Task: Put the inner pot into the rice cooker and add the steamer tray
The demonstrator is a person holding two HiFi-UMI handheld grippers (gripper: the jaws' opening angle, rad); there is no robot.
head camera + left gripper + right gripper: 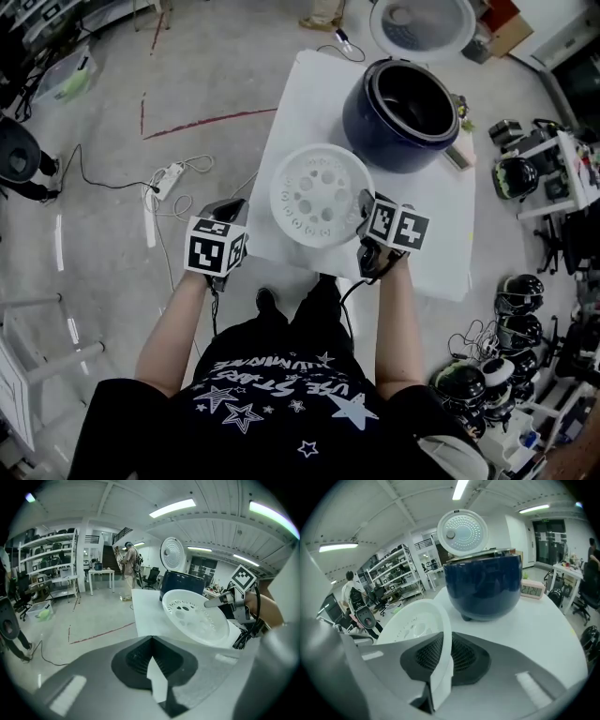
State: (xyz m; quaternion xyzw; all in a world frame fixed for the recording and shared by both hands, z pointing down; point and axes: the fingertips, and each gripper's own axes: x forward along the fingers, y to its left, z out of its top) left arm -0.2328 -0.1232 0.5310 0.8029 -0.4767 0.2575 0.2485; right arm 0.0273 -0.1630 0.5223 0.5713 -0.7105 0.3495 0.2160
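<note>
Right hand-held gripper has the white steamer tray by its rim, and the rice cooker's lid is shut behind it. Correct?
Not quite: the lid stands open above the rice cooker, as the right gripper view shows. The rest holds: the right hand-held gripper is clamped on the rim of the steamer tray.

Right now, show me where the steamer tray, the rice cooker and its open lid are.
steamer tray [322, 195]: head view, on its perforated floor.
rice cooker [358, 127]: head view, on its navy outer wall.
lid [462, 530]: right gripper view, on the middle of its inner face.
</note>
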